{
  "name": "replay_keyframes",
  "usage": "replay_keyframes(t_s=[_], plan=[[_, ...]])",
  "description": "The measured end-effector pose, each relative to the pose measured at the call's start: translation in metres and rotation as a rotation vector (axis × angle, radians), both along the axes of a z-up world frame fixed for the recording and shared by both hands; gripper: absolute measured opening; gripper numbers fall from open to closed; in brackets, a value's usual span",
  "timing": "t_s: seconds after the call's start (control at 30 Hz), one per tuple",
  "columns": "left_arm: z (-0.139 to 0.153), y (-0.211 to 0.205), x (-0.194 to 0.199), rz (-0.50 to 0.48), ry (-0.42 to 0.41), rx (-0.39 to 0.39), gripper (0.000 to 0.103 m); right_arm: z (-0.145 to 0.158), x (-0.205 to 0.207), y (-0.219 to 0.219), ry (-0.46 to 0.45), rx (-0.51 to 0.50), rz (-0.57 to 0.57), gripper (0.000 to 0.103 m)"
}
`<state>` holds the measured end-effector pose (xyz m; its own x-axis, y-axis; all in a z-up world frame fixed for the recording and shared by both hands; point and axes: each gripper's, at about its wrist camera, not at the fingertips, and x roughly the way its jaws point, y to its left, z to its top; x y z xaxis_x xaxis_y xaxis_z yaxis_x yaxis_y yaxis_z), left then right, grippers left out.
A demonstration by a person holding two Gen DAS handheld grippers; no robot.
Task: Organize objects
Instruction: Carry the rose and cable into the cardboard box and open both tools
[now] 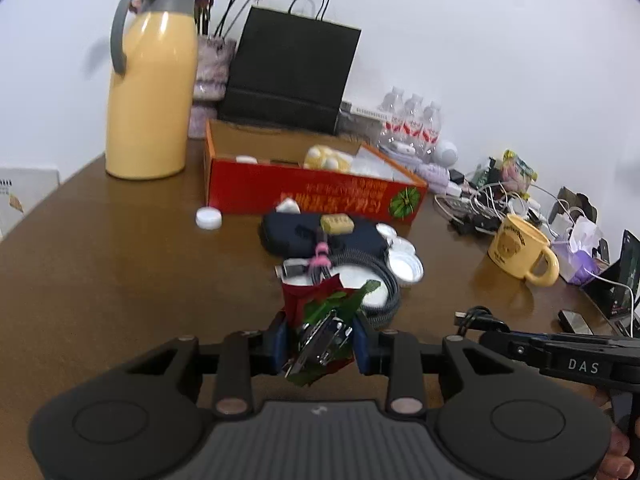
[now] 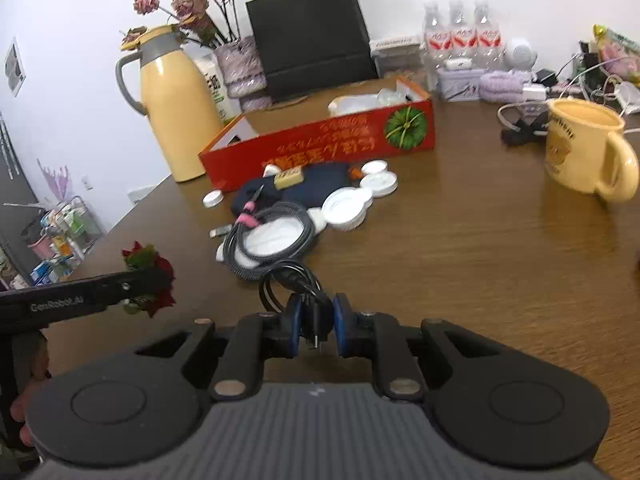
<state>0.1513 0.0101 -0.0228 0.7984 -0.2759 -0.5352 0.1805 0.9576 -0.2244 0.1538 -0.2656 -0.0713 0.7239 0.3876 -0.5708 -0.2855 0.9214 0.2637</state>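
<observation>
My left gripper [image 1: 320, 340] is shut on a red and green foil snack packet [image 1: 320, 320] and holds it above the brown table [image 1: 120, 272]. It also shows in the right wrist view [image 2: 150, 276]. My right gripper [image 2: 314, 330] is shut on a coiled black cable [image 2: 290, 280]; it appears in the left wrist view [image 1: 476, 318]. Ahead lie a grey braided cable [image 2: 264, 236], a dark pouch [image 2: 312, 188], white lids [image 2: 348, 206] and an open red box [image 2: 320, 140].
A yellow thermos jug [image 1: 150, 92], a black paper bag [image 1: 290, 72] and a vase of dried flowers [image 1: 212, 68] stand behind the box. A yellow mug [image 2: 588, 148], water bottles [image 2: 460, 36] and tangled chargers [image 1: 480, 204] crowd the right side.
</observation>
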Motion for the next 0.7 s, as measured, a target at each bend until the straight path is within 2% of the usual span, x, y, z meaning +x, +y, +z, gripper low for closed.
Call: replay_keyframes(t_s=[0.1, 0.17, 0.23, 0.33, 0.4, 0.5, 0.57, 0.63, 0.7], plan=[[0.018, 0.005, 0.02, 0.001, -0.037, 0.004, 0.031, 0.01, 0.007, 0.004, -0.033, -0.026, 0.0, 0.017], [0.038, 0.009, 0.044, -0.005, -0.103, -0.004, 0.031, 0.025, 0.024, 0.005, -0.07, -0.03, 0.021, 0.017], [0.056, 0.013, 0.08, -0.018, -0.133, -0.03, 0.031, 0.045, 0.049, 0.007, -0.122, -0.04, 0.039, 0.017], [0.075, 0.013, 0.148, -0.011, -0.115, -0.032, 0.031, 0.077, 0.118, 0.019, -0.154, -0.045, 0.099, 0.017], [0.079, 0.011, 0.205, 0.01, -0.071, 0.01, 0.031, 0.092, 0.169, 0.033, -0.141, -0.042, 0.134, 0.017], [0.065, 0.015, 0.287, 0.056, 0.07, 0.027, 0.032, 0.1, 0.263, 0.065, -0.063, -0.06, 0.178, 0.017], [0.049, 0.022, 0.323, 0.145, 0.125, 0.039, 0.032, 0.089, 0.324, 0.089, -0.002, -0.104, 0.184, 0.017], [0.034, 0.025, 0.349, 0.151, 0.161, 0.049, 0.035, 0.072, 0.373, 0.11, 0.048, -0.135, 0.165, 0.017], [0.021, 0.029, 0.367, 0.144, 0.175, 0.038, 0.048, 0.052, 0.408, 0.131, 0.041, -0.155, 0.179, 0.022]])
